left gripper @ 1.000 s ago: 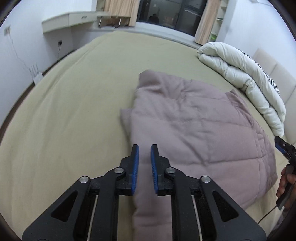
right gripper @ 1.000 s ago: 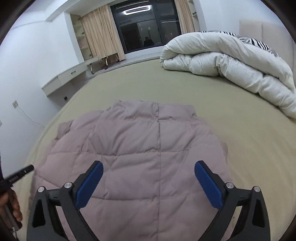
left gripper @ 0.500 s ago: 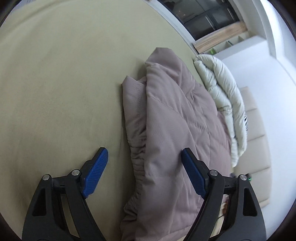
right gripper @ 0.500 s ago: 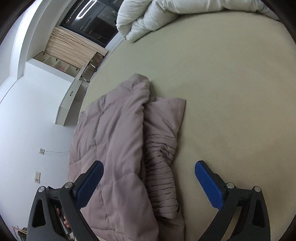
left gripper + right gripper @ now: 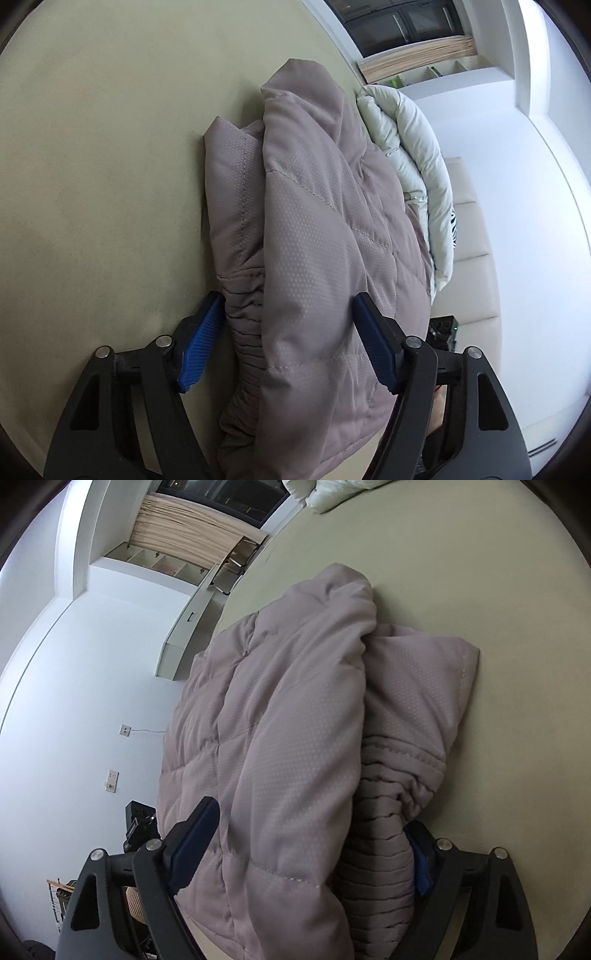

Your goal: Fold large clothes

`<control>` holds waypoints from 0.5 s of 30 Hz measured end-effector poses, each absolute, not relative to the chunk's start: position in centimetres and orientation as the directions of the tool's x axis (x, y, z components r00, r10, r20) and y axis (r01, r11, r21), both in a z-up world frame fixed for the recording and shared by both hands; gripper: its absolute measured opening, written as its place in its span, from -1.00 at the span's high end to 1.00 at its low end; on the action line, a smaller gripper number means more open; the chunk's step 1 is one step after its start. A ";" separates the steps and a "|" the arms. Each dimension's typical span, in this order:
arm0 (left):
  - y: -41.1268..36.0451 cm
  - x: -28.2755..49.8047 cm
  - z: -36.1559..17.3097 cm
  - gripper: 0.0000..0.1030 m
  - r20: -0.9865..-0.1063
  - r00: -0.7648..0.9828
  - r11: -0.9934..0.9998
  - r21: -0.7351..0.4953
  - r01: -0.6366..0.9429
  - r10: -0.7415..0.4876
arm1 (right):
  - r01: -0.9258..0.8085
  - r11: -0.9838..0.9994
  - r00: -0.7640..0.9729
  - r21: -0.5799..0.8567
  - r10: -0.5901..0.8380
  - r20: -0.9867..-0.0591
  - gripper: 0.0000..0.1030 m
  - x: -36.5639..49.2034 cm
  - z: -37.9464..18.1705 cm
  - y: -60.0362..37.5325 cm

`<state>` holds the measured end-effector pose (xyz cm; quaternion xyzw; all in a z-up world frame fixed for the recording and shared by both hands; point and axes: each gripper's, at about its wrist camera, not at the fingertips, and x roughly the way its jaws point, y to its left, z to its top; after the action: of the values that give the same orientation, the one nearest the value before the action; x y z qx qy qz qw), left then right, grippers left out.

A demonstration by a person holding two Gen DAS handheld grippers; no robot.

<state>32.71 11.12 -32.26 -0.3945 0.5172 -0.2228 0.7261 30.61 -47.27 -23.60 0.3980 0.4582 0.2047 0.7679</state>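
Each claw straddles one side edge of the jacket (image 5: 325,258) on the bed (image 5: 92,166), its long axis running straight ahead; left claw (image 5: 288,332) and right claw (image 5: 314,845) have just been closing, pads not yet clamped.

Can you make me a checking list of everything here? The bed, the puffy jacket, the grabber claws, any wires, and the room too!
Surface: olive-green bed cover, smooth.
Job's things: mauve puffy jacket, its sides folded in, ribbed cuffs at both near edges.
Clutter: white duvet bunched at the far side.
Grippers: left gripper and right gripper each straddle a side of the jacket; jaws have just been closing, whether the pads press yet is unclear.
Cables: a thin wire from a wall socket.
Surroundings: white walls, dark window, beige curtain, padded headboard.
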 end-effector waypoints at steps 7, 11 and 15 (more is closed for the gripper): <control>11.3 35.8 -34.8 -0.05 -0.506 0.347 0.491 -0.860 -0.137 -0.790 | 0.039 0.564 0.488 0.825 0.710 -0.508 -0.72 31.7 -24.7 -47.2; 10.3 37.5 -35.8 0.03 -0.508 0.341 0.485 -0.860 -0.155 -0.791 | 0.049 0.590 0.485 0.806 0.691 -0.535 -0.63 33.5 -25.1 -46.8; 9.6 37.4 -35.8 0.39 -0.504 0.339 0.487 -0.862 -0.141 -0.795 | 0.046 0.593 0.496 0.804 0.685 -0.534 -0.30 33.2 -24.9 -46.4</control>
<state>37.43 9.64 -35.80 -0.4469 0.5232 -0.2386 0.6853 33.17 -46.37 -24.90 0.3998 0.4569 0.2084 0.7668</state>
